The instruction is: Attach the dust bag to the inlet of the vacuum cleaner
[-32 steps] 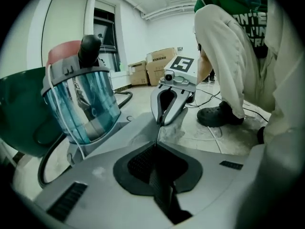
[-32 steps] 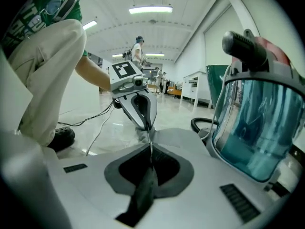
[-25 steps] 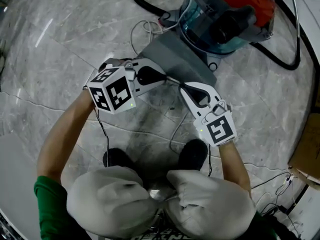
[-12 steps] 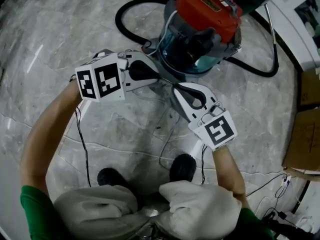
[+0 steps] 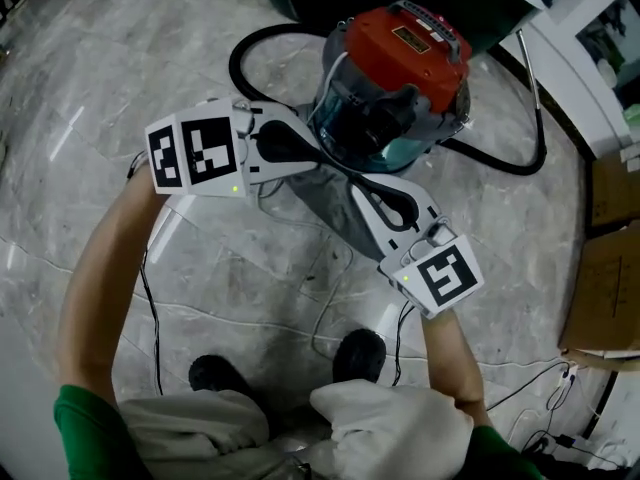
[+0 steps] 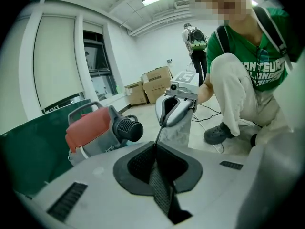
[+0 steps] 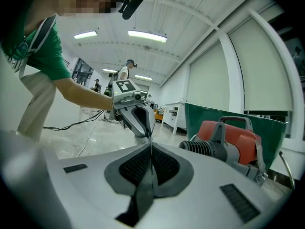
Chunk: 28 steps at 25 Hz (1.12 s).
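The vacuum cleaner point(image 5: 395, 63) stands on the marble floor, with a red lid and a blue see-through drum. Its black ribbed inlet point(image 6: 127, 129) faces the grippers and is also seen in the right gripper view point(image 7: 204, 149). The grey dust bag point(image 5: 322, 206) hangs in front of the drum, its top edge stretched between both grippers. My left gripper point(image 5: 326, 160) is shut on that edge from the left, and my right gripper point(image 5: 351, 180) is shut on it from the right. In the left gripper view the bag point(image 6: 175, 133) droops below the right gripper.
A black hose point(image 5: 250, 48) loops round behind the vacuum. Thin cables point(image 5: 325, 303) trail over the floor near the person's shoes point(image 5: 360, 353). Cardboard boxes point(image 5: 602, 268) sit at the right edge, and a dark green bin point(image 6: 28, 147) stands behind the vacuum.
Both grippers have risen together with the dust bag, lifting it off the floor. It now hangs closer to the vacuum's drum.
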{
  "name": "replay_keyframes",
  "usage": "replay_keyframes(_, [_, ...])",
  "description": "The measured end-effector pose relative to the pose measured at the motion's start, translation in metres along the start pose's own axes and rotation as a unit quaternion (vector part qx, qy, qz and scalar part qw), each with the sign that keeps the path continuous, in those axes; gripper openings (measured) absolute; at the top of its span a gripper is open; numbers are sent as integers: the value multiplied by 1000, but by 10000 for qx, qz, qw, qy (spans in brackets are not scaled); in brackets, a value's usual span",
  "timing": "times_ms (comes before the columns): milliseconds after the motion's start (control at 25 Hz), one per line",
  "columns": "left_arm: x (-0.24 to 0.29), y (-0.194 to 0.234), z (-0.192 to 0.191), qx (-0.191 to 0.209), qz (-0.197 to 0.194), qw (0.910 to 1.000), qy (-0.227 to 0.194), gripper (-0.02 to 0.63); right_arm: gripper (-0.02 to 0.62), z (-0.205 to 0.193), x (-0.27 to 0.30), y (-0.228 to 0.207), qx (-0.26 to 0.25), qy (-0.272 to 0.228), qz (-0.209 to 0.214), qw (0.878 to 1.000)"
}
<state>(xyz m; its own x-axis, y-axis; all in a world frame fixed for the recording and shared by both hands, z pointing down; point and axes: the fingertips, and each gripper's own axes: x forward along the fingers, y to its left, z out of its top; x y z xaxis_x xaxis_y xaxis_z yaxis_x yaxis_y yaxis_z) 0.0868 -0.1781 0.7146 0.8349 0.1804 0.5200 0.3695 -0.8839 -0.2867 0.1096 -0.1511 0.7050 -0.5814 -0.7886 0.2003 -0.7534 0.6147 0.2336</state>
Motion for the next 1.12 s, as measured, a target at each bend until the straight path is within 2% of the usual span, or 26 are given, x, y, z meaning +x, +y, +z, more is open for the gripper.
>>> replay_keyframes(320, [-2, 14, 13, 178, 141, 9997, -36, 14, 17, 6, -6, -12, 55, 243, -128, 9996])
replay_keyframes(560, [5, 36, 18, 54, 295, 9994, -182, 14, 17, 10, -5, -34, 170, 356, -367, 9985])
replay_keyframes(800, [14, 55, 28, 129, 504, 9983, -273, 18, 17, 13, -9, -55, 231, 324, -627, 9972])
replay_keyframes(1120, [20, 70, 33, 70, 695, 9967, -414, 25, 17, 12, -11, -72, 418, 177, -639, 9969])
